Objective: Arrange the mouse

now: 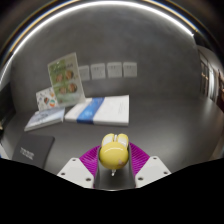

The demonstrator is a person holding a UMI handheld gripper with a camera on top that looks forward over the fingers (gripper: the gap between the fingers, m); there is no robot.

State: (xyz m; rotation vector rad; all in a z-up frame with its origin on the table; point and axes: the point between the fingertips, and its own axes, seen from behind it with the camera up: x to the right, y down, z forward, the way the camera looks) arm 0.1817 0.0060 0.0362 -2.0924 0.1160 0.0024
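Note:
A yellow mouse [113, 151] with a cream front sits between my gripper's [113, 156] two fingers, whose purple pads [91, 157] press against its left and right sides. The gripper holds it above the grey table [160, 125]. A thin cord or tail hangs down from the mouse's underside.
Beyond the fingers lie a blue-and-white box [100, 109], a flat book [45, 119] and an upright green-and-white leaflet [66, 78]. A black device [33, 150] lies to the left of the fingers. A grey wall with sockets [106, 70] stands at the back.

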